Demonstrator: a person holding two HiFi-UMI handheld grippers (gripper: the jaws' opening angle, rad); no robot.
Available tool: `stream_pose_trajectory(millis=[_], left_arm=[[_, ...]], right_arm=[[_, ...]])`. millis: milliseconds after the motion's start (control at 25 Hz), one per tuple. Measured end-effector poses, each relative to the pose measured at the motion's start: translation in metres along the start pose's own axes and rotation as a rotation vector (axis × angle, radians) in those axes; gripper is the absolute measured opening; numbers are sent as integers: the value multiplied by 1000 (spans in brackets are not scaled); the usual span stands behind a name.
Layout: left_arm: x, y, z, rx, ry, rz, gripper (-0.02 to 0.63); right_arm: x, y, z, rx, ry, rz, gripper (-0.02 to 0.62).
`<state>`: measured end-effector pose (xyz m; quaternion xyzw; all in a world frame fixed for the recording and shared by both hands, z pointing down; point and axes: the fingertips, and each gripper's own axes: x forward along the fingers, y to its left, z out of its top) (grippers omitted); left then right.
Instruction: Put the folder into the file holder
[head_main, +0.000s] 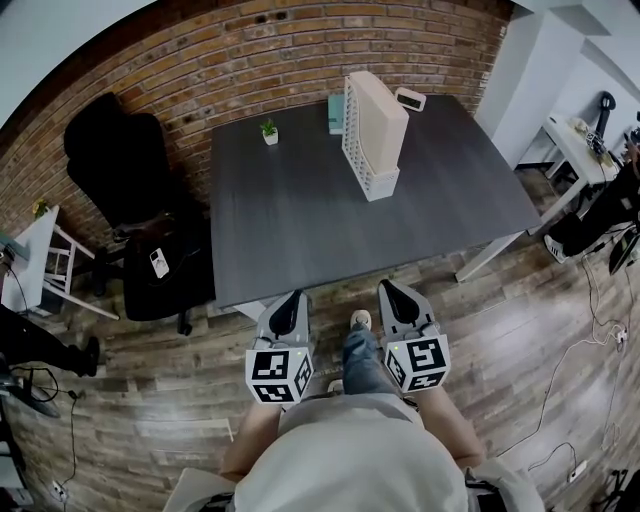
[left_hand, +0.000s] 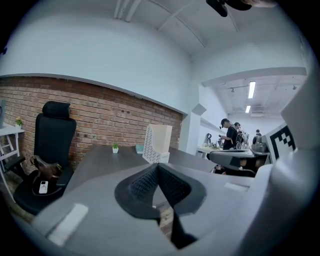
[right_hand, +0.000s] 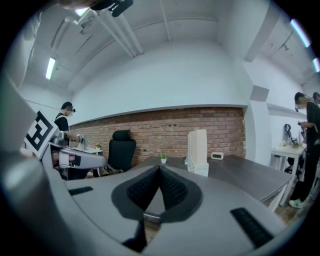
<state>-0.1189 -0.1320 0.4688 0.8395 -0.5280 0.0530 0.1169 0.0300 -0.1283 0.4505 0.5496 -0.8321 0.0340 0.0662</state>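
Observation:
A white perforated file holder (head_main: 368, 150) stands upright at the far middle of the dark grey table (head_main: 300, 220), with a beige folder (head_main: 380, 110) upright inside it. The same holder appears in the left gripper view (left_hand: 156, 145) and in the right gripper view (right_hand: 198, 156). My left gripper (head_main: 294, 298) and right gripper (head_main: 389, 288) hover side by side over the wooden floor at the table's near edge, well short of the holder. In the gripper views, the left gripper (left_hand: 158, 166) and right gripper (right_hand: 159, 168) are both shut with nothing between the pads.
Behind the holder sit a small potted plant (head_main: 268, 130), a teal box (head_main: 335, 112) and a white clock (head_main: 410, 98). A black office chair (head_main: 120, 160) and a second seat with a bag (head_main: 160, 265) stand left of the table. A white desk (head_main: 575, 140) is at the right.

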Motion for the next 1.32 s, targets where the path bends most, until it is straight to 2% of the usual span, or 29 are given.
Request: stream_pose_trajectory(millis=[240, 480, 1320], left_arm=[[-16, -13, -4, -3, -5, -42, 9], [-26, -20, -7, -34, -11, -75, 9], [-19, -28, -10, -27, -11, -65, 9]], right_arm=[[-24, 6, -5, -1, 6, -19, 5], [-38, 3, 2, 39, -19, -32, 3], [-35, -11, 5, 51, -33, -29, 3]])
